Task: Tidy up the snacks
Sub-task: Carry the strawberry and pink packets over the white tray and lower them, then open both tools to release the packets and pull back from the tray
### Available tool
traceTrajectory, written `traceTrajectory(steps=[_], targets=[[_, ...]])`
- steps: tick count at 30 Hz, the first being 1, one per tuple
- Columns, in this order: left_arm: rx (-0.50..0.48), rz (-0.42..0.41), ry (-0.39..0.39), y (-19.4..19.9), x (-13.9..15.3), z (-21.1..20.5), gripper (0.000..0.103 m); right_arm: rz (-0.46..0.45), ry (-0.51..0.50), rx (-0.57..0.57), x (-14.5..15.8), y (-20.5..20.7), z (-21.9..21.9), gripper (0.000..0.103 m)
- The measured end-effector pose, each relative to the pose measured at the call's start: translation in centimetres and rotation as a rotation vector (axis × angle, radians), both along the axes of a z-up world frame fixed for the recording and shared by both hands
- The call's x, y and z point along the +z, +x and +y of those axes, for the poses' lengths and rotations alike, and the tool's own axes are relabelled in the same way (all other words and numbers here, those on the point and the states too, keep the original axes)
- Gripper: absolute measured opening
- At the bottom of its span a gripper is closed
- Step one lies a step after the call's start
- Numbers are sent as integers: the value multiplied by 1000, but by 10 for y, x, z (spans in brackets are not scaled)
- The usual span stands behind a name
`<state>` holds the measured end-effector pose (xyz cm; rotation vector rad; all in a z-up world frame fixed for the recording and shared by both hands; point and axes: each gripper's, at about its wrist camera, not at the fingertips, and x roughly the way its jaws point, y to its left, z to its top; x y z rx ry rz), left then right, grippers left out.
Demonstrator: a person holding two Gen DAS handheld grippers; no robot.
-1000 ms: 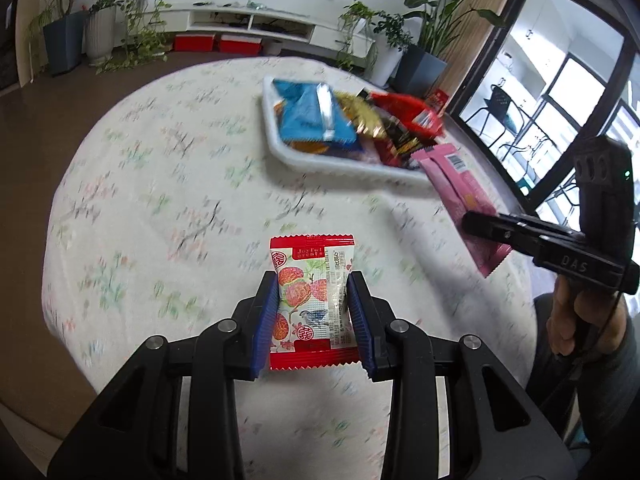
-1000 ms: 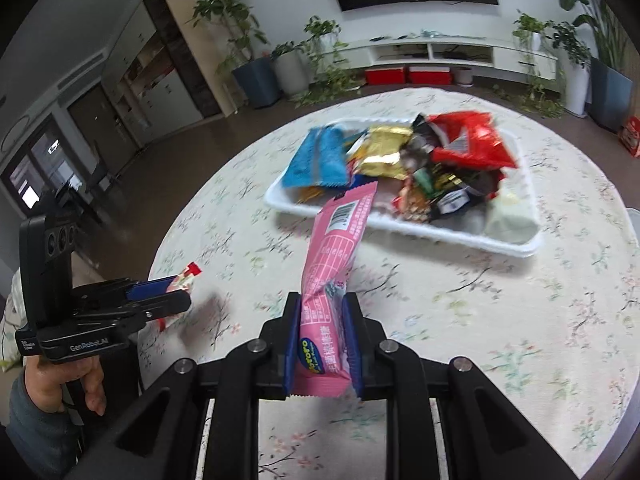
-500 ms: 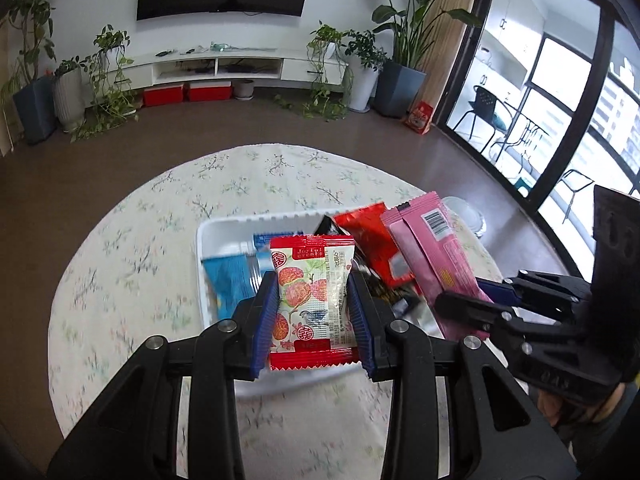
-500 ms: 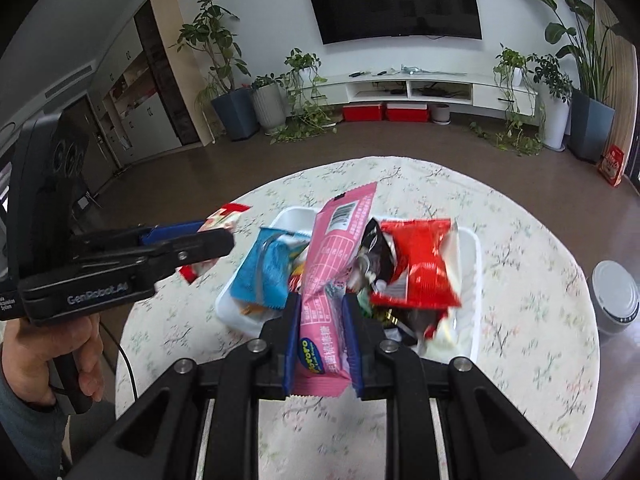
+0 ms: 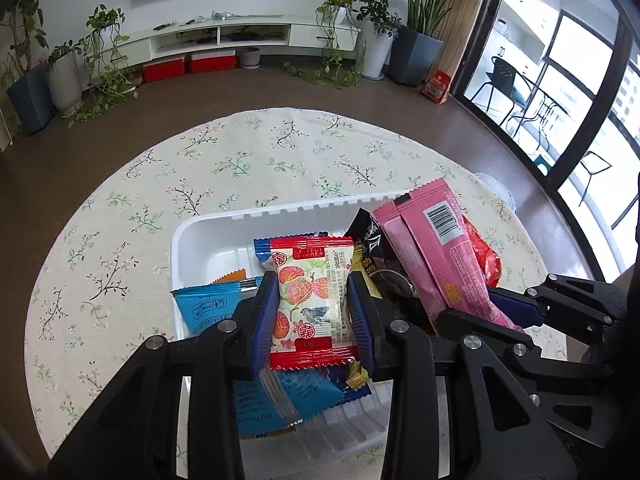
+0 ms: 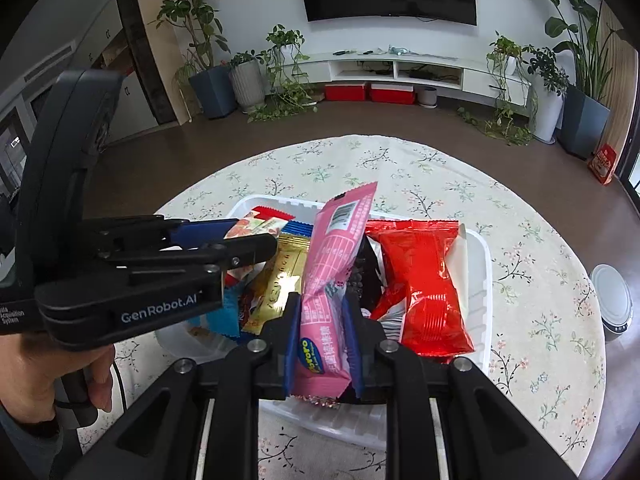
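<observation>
- living room, tv on the wall, potted plants along the low white shelf, and a round table (image 5: pixel 224 168) under a flowered cloth right in the middle.
- on the cloth sits a white tray (image 5: pixel 200 236), ribbed walls, and it's crowded with snacks on its right side; the far left corner shows bare white floor.
- inside: a blue packet (image 5: pixel 208 308) at the left, a gold wrapper (image 6: pixel 280 276) beside it, a dark packet (image 5: pixel 368 232) mid-tray, and a shiny red bag (image 6: pixel 424 280) lying along the right wall.
- left gripper (image 5: pixel 312 312) is over the tray, clamped on a red-and-white sweet packet (image 5: pixel 312 292), fruit picture facing up, packet upright between the blue pads.
- right gripper (image 6: pixel 322 340) just beside it, squeezed tight on a long pink packet (image 6: pixel 336 264), barcode end sticking out above the tray's contents.
- both held packets are over the tray; can't tell whether either touches the snacks beneath.
- a hand (image 6: pixel 44 372) grips the left tool's handle at the lower left of the right camera's view.
- hard to make out: the blue packet's lower part runs under the left gripper, the dark packet is mostly buried behind the pink one, and the tray's near edge is cut off by the gripper frames.
- a round white object (image 6: pixel 612 300) sits past the table's right edge, partly cut off.
</observation>
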<state>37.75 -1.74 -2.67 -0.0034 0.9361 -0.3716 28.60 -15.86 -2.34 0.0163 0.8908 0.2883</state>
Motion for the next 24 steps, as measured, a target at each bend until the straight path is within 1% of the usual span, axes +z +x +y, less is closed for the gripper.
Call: traceTrajectory(steps=[8, 12, 14, 15, 17, 19, 20, 21, 22, 24], targets=[[6, 2, 35, 19, -17, -8, 34, 31, -31, 17, -14, 7, 8, 23], [3, 6, 36, 24, -21, -12, 36, 42, -37, 12, -18, 11, 10, 24], [-3, 3, 33, 24, -21, -13, 43, 43, -42, 9, -19, 11, 11, 25], [-3, -1, 32, 25, -21, -14, 45, 43, -45, 9, -18, 12, 11, 25], [3, -9, 25, 26, -20, -14, 54, 43, -46, 10, -18, 11, 12, 27], [6, -11, 21, 26, -19, -15, 56, 42, -46, 7, -18, 12, 11, 28], [7, -13, 20, 21, -17, -14, 57, 42, -45, 4, -18, 12, 11, 30], [8, -15, 19, 19, -16, -13, 59, 41, -43, 2, -18, 11, 12, 32], [10, -21, 14, 19, -16, -12, 65, 37, -43, -1, -18, 10, 12, 34], [14, -28, 4, 17, -13, -10, 67, 32, -40, -8, -16, 9, 11, 36]])
